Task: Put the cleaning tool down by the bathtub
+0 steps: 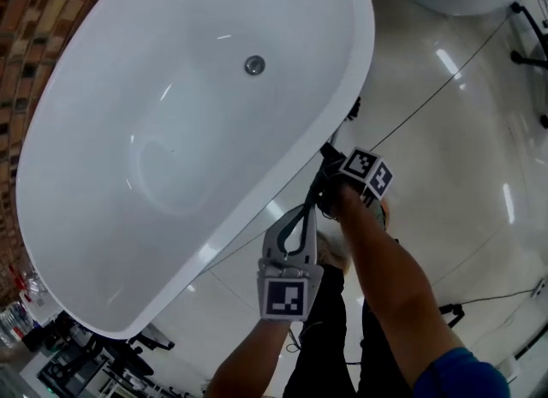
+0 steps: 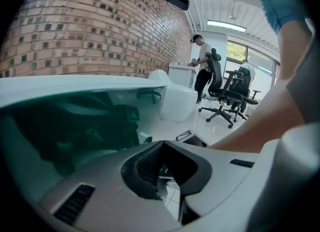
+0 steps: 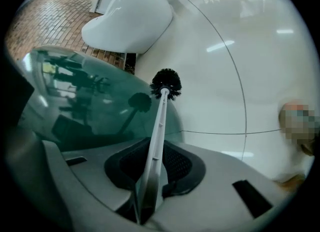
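Just beside the bathtub point(image 1: 360, 62), with the cleaning brush point(image 3: 159, 132) in a firm grip.
On its white handle the right tongs point(image 3: 149, 191) are clamped tight; the black bristle head reaches out over the glossy white floor point(image 3: 240, 71), close to the tub's outer wall, though contact with the floor cannot be judged. Next to them, the left tongs point(image 2: 167, 172) are closed and empty.

Brick wall point(image 2: 100, 26), glossy white floor point(image 1: 445, 139) (office chairs point(image 2: 231, 95) beyond).
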`<action>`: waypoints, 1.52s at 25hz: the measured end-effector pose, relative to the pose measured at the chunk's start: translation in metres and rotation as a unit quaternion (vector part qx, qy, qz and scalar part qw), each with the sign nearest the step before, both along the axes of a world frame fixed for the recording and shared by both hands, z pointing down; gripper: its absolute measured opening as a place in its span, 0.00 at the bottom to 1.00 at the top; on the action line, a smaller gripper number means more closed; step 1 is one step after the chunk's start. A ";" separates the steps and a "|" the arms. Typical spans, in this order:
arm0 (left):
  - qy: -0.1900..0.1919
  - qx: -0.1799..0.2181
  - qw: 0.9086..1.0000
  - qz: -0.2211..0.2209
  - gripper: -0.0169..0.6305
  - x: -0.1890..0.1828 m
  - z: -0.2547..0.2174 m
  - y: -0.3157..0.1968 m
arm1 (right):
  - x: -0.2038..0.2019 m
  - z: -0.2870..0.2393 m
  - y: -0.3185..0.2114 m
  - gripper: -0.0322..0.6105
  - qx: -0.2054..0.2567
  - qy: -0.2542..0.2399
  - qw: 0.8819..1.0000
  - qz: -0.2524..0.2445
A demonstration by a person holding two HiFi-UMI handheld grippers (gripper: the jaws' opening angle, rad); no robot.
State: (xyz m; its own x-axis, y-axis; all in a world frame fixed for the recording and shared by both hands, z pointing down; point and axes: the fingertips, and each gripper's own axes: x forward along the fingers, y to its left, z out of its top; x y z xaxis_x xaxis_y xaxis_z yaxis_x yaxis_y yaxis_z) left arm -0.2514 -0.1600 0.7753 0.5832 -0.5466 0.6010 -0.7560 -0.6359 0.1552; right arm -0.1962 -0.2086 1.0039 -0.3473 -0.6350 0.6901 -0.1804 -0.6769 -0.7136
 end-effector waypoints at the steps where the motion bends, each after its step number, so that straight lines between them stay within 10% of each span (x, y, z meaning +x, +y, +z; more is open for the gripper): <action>1: 0.000 0.001 1.000 -0.002 0.02 0.000 0.007 -0.002 | -0.007 0.009 -0.006 0.23 0.010 -0.013 1.000 -0.007; 3: 0.002 0.002 1.000 -0.006 0.02 0.002 0.016 -0.004 | -0.022 0.022 -0.013 0.43 0.020 -0.039 0.998 -0.041; 9: 0.010 -0.004 1.000 -0.013 0.02 0.007 0.019 0.005 | -0.042 0.027 0.013 0.44 0.022 -0.061 0.988 -0.142; 14: 0.010 -0.006 1.000 -0.015 0.02 0.012 0.018 0.013 | -0.038 0.009 0.042 0.09 0.071 -0.034 0.974 -0.212; 18: 0.003 -0.015 1.000 -0.021 0.02 0.017 0.013 0.022 | -0.016 -0.009 0.076 0.03 0.066 0.055 0.958 -0.273; 26: -0.001 -0.004 1.000 -0.028 0.02 0.013 -0.038 0.036 | 0.014 -0.096 0.080 0.06 0.122 0.293 0.871 -0.375; 38: 0.002 0.021 0.999 -0.041 0.02 0.024 -0.177 0.054 | 0.058 -0.317 0.072 0.06 0.273 0.396 0.811 -0.332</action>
State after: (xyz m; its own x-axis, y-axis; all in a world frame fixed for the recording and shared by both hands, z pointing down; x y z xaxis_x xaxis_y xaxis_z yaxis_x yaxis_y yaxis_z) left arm -0.2275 -0.1057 0.5988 0.5386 -0.6171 0.5737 -0.8047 -0.5786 0.1332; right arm -0.1382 -0.1361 0.6871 -0.3228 -0.7756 0.5424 -0.9246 0.1360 -0.3559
